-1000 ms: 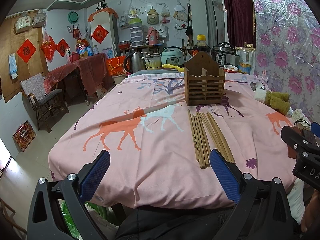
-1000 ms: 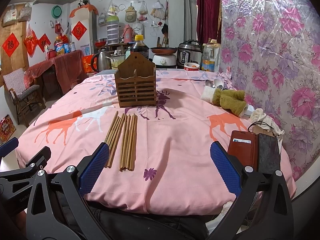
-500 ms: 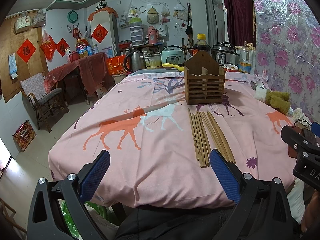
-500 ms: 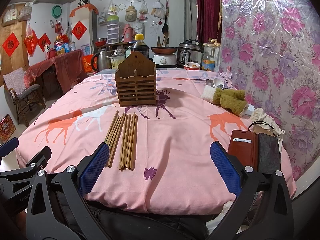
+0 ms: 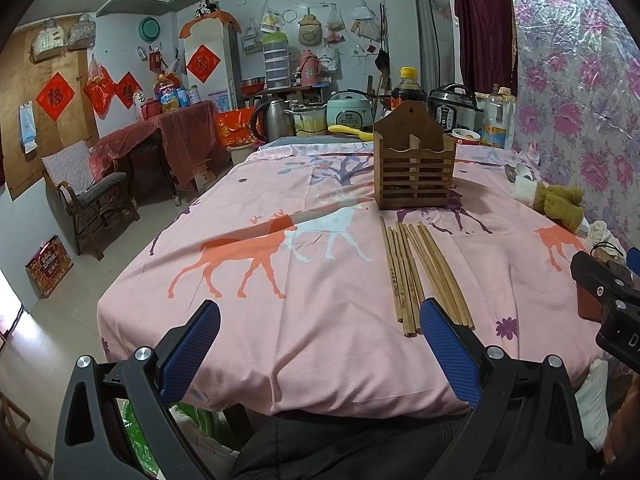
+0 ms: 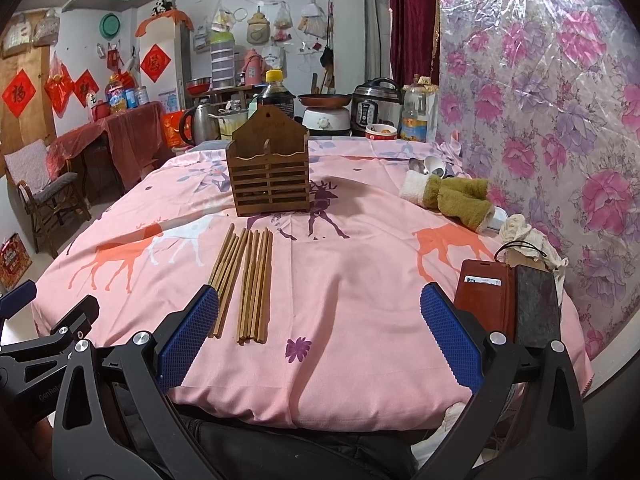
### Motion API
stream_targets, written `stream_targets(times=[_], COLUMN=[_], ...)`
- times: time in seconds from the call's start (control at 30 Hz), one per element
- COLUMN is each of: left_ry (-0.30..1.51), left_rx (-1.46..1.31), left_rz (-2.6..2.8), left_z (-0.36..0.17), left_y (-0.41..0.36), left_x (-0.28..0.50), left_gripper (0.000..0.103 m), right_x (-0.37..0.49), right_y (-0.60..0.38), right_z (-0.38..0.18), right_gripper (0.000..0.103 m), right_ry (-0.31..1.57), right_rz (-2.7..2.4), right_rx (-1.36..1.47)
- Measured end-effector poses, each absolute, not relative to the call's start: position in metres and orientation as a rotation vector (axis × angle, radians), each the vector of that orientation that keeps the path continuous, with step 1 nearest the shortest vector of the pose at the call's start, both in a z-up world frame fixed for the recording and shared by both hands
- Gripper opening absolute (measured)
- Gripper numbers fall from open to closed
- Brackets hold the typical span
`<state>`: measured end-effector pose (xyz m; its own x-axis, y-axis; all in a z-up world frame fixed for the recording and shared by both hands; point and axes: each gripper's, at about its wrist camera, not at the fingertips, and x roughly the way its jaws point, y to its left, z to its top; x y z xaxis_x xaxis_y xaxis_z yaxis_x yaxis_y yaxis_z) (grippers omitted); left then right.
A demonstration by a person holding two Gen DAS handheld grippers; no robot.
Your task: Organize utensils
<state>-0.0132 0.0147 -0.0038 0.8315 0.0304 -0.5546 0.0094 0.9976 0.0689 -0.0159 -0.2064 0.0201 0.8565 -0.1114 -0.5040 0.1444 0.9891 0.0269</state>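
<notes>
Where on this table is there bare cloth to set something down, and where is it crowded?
Bare cloth lies left of the chopsticks over the deer print, and in the right view between them and the phone case. Crowded: the wall edge with the stuffed toy, and the far end behind the wooden holder.

The left gripper [image 5: 320,344] hangs wide open above the pink deer-print tablecloth [image 5: 280,280]; bare wooden chopsticks [image 5: 420,272] lie bundled before the slatted brown wooden utensil holder [image 5: 414,172].
</notes>
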Motion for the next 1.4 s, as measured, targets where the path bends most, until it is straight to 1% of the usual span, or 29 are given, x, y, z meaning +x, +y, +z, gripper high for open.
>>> stream_targets(times=[0.53,0.67,0.73,0.77,0.9,1.0,1.1,1.27,1.4], left_ry=[0.605,0.648,0.698,0.718,0.789,0.854,0.92,0.966,0.95], left_rx=[0.072,0.046,0.019,0.006,-0.022,0.018,0.091,0.145,0.145], left_rz=[0.007,-0.003,-0.005,-0.003,0.022,-0.002,-0.079,-0.158,-0.165], left_z=[0.0,-0.003,-0.007,-0.01,-0.029,-0.048,-0.068,-0.091,-0.095], left_y=[0.015,0.021,0.027,0.031,0.043,0.035,0.014,-0.003,-0.005], left_x=[-0.012,-0.003,0.01,0.015,0.036,0.051,0.062,0.074,0.085], left_gripper=[0.098,0.098,0.098,0.098,0.097,0.097,0.097,0.097,0.098], right_x=[-0.018,-0.012,-0.001,0.002,0.024,0.043,0.063,0.077,0.079], right_y=[-0.212,-0.21,-0.224,-0.231,-0.25,-0.254,-0.239,-0.233,-0.239], right_z=[0.018,0.014,0.011,0.009,-0.008,-0.034,-0.062,-0.084,-0.092], right_gripper=[0.097,0.097,0.097,0.097,0.097,0.097,0.097,0.097,0.097], right_ry=[0.517,0.593,0.646,0.643,0.651,0.731,0.798,0.812,0.828], right_rz=[-0.128,-0.135,-0.14,-0.161,-0.265,-0.234,-0.188,-0.125,-0.124], right_rx=[0.078,0.074,0.125,0.143,0.132,0.193,0.135,0.108,0.138])
